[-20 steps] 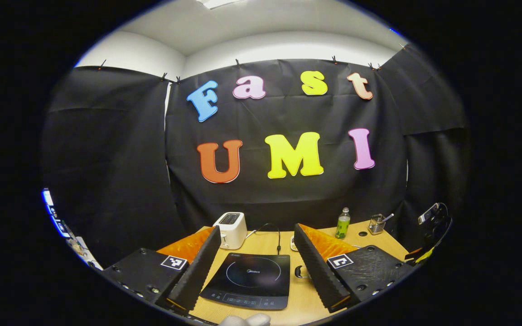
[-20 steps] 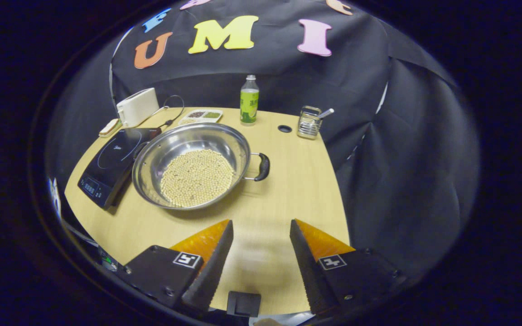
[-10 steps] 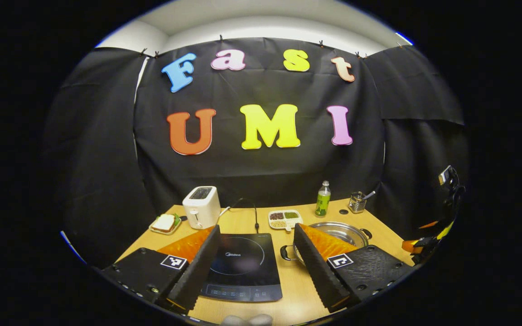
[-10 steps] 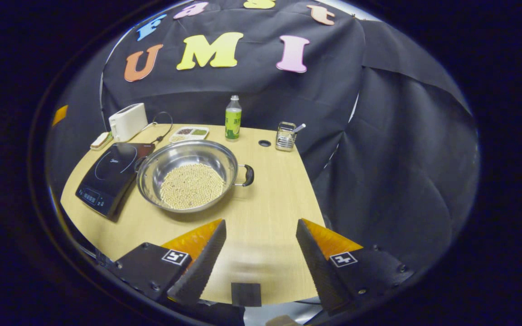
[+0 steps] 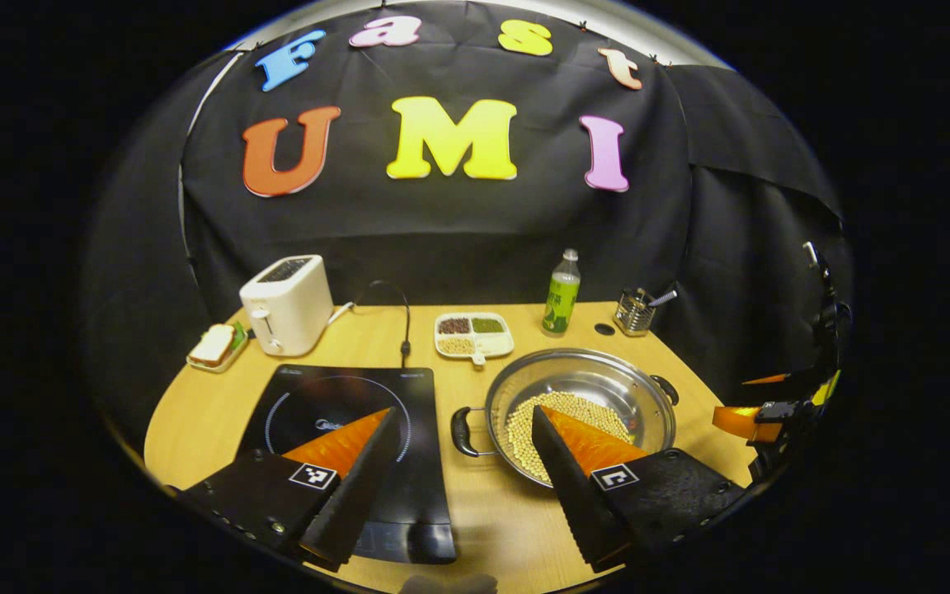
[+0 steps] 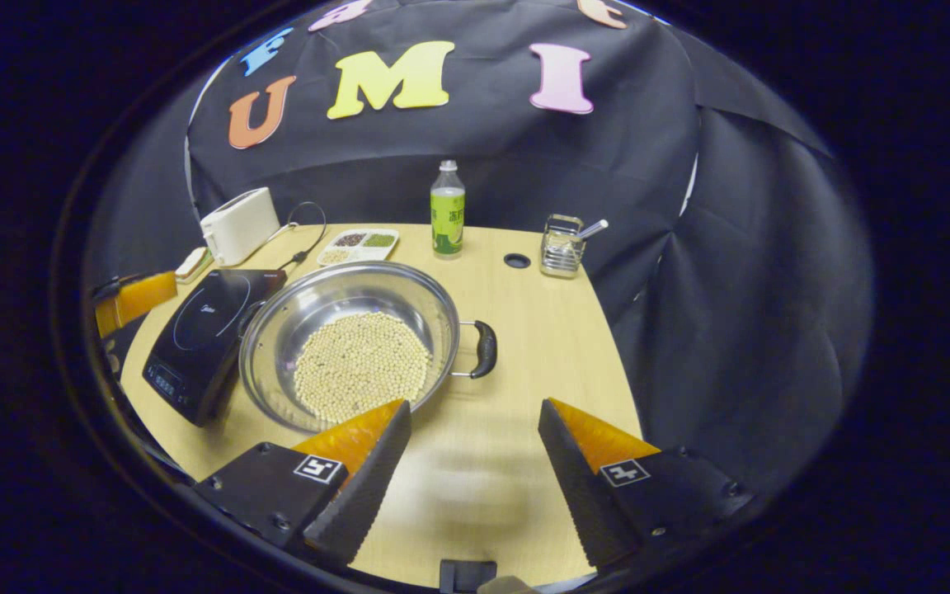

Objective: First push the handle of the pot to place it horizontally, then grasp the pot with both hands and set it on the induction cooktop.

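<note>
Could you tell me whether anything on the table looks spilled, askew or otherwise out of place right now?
Nothing looks spilled: the pale round beans all lie inside the shiny steel two-handled pot. The pot stands on the wooden table, right beside the black induction cooktop, not on it. Its near edge seems to overlap the cooktop's side.

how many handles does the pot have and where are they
2. One black handle sticks out of the pot toward the induction cooktop; the other handle is on the opposite rim, toward the bare table. Neither gripper touches them.
</note>
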`<state>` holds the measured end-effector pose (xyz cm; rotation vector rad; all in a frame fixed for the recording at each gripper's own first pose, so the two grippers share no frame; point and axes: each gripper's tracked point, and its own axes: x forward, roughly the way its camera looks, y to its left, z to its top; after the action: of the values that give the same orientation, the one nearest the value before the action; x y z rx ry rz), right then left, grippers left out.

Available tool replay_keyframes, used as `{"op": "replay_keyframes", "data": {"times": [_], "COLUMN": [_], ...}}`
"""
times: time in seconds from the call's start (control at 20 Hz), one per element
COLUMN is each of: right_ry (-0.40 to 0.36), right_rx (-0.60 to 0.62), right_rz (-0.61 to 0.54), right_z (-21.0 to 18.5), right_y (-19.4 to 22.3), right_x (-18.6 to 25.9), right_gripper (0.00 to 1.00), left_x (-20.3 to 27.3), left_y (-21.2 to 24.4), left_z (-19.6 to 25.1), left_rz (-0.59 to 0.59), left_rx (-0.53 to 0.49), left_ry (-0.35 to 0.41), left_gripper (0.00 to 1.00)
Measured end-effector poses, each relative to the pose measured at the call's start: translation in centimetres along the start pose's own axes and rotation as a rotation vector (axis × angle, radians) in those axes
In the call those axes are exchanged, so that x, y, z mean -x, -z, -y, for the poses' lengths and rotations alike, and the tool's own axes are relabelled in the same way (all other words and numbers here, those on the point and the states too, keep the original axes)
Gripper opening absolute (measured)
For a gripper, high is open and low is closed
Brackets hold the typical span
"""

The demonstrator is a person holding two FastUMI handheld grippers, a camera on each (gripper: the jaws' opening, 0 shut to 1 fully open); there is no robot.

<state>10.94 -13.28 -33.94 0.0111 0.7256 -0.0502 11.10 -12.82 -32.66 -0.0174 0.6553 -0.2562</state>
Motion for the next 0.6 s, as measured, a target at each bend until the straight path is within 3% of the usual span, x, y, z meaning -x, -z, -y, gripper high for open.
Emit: {"op": "replay_keyframes", "data": {"times": [0.3, 0.6], "right_ry": [-0.059, -0.093], "right_rx": [0.028, 0.011], "right_rz": [-0.089, -0.166], "right_z": [-0.2, 0.0], "right_y": [-0.6, -0.7], "right_x": [-6.9, -10.6], "right_gripper": [1.0, 0.99], "left_x": [-7.2, -10.6], "left_y": [4.1, 6.0], "left_z": [0.0, 0.5], "left_rz": [-0.189, -0.272], "left_rx": [0.036, 0.035], "left_ry": [-0.013, -0.007], "left_gripper": [0.96, 0.96]}}
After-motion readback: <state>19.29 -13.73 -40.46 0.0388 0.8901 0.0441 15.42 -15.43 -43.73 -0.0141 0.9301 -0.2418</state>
